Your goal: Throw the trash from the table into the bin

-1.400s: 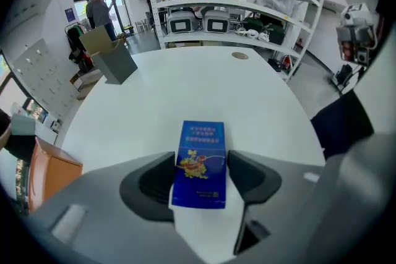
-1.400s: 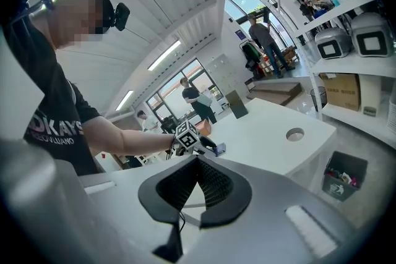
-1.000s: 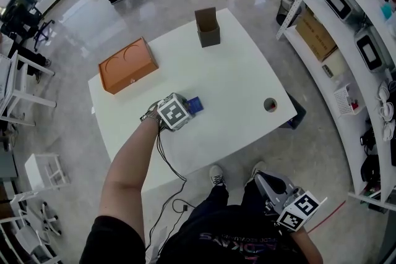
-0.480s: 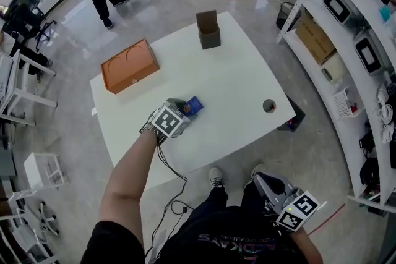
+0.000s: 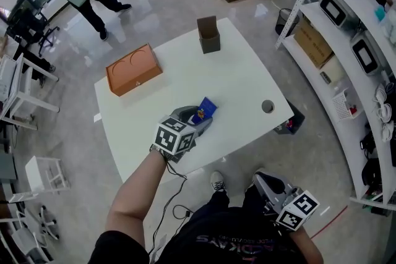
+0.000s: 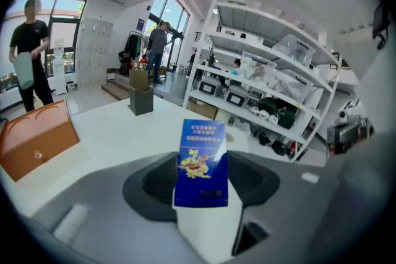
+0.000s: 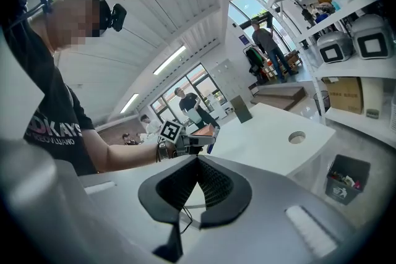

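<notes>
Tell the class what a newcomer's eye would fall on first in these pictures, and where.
First comes the blue printed packet, clamped in the left gripper over the near side of the white table. Next, the orange rectangular box at the table's far left and the dark open-topped box at its far edge stand out.

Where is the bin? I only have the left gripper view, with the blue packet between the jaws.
Observer: On the floor. The right gripper view shows a dark bin with trash in it, beside the table.
Operator: Which side of the table?
Observer: In the head view it sits at the right near corner, partly under the edge, close to the round hole.
Operator: Is the right gripper free?
Observer: Yes. The right gripper is shut on nothing, low by the person's leg.
</notes>
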The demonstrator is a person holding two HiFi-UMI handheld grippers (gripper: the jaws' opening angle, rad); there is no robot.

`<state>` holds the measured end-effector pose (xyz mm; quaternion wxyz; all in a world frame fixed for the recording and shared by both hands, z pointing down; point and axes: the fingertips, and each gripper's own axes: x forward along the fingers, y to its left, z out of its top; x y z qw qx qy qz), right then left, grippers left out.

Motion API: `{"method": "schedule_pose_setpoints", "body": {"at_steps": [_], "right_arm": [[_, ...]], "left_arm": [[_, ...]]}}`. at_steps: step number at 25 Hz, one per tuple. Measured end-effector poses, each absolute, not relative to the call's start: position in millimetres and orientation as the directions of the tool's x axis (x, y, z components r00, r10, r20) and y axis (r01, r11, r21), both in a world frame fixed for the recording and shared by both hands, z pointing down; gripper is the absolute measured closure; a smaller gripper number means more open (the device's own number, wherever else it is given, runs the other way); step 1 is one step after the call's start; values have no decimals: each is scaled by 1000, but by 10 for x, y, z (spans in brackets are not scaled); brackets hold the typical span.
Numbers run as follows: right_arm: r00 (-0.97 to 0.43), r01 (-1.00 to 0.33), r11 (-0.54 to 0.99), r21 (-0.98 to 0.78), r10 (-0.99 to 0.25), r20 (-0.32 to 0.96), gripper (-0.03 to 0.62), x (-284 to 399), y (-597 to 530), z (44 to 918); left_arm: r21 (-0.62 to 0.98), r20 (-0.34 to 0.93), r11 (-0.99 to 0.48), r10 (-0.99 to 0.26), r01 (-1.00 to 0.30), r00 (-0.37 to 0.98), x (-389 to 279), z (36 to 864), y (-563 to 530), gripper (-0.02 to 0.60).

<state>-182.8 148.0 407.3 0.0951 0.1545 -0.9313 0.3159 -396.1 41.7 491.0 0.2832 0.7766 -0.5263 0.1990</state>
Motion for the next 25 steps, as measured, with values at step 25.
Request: {"method": "schedule_pose_setpoints", "body": {"at_steps": [25], "right_arm": [[-813,-564,661,-494,-550,191,594,-567,1459,3677]], "left_arm": [[474,319,-476,-691,-741,649,-1719,3881,1149,336]]}}
